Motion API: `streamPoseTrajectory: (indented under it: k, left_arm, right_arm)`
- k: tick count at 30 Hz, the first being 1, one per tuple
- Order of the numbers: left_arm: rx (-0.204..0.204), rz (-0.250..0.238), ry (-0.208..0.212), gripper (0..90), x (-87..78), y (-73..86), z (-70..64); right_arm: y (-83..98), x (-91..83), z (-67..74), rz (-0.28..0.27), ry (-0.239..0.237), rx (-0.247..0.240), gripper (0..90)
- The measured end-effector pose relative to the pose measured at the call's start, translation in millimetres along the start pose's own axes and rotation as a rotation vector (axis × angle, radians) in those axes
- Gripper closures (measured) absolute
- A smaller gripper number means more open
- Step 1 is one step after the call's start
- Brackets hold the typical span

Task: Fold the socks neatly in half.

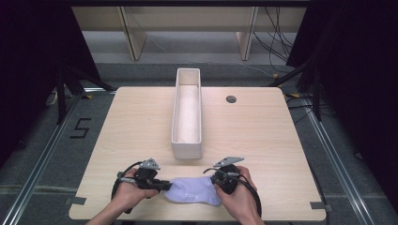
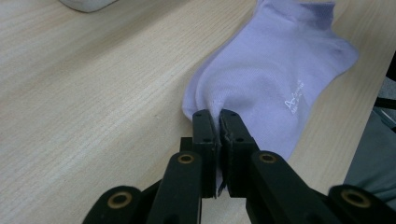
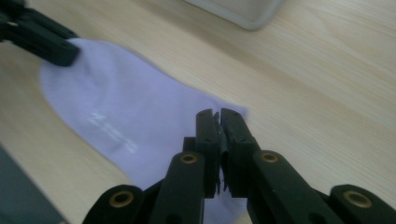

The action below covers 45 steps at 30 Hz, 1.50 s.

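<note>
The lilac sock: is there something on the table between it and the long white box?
Nothing visible. Bare table lies between the lilac sock and the near end of the white box. The left gripper and right gripper pinch the sock's two ends.

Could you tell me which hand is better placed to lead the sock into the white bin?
Right, probably: the right tool grips the sock nearer the white bin; the left tool also pinches it, farther off.
</note>
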<state>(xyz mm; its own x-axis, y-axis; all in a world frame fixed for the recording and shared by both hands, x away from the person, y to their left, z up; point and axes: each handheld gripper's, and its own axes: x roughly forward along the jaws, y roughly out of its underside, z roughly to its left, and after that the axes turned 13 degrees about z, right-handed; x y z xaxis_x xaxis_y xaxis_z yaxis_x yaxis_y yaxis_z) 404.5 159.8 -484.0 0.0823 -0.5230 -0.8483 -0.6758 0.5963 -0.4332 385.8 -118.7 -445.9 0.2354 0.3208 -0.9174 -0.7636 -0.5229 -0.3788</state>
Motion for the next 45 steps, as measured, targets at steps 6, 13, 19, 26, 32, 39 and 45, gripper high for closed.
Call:
streamPoseTrajectory:
  k: [6, 13, 19, 26, 32, 39, 45]
  left_arm:
    - [0.007, 0.009, -0.001, 85.6, -3.4, 0.0, -0.3]
    - [0.016, 0.018, 0.004, 85.5, -7.7, -0.4, -1.2]
    - [0.025, -0.001, 0.047, 85.4, -16.5, -5.1, -5.4]
    - [0.038, -0.019, 0.103, 85.3, -26.5, -15.4, -11.5]
    - [0.05, -0.027, 0.109, 85.2, -27.6, -20.6, -15.1]
    - [0.045, -0.011, 0.09, 85.2, -31.4, -19.2, -11.1]
    - [0.046, -0.011, 0.078, 85.1, -34.6, -20.3, -9.3]
  right_arm:
    - [-15.9, 16.6, 24.6, 0.074, -0.117, -0.014, 90.0]
    - [-23.8, 42.4, 38.5, 0.136, -0.148, -0.002, 90.0]
    - [-25.9, 54.8, 38.3, 0.135, -0.148, 0.003, 90.0]
    - [-28.9, 57.0, 44.2, 0.15, -0.16, 0.034, 90.0]
    - [-30.3, 59.6, 45.7, 0.135, -0.175, 0.031, 89.3]
    - [-25.3, 20.9, 12.9, 0.037, -0.152, 0.077, 78.7]
    - [-8.6, 1.2, -30.3, 0.068, -0.105, 0.162, 67.9]
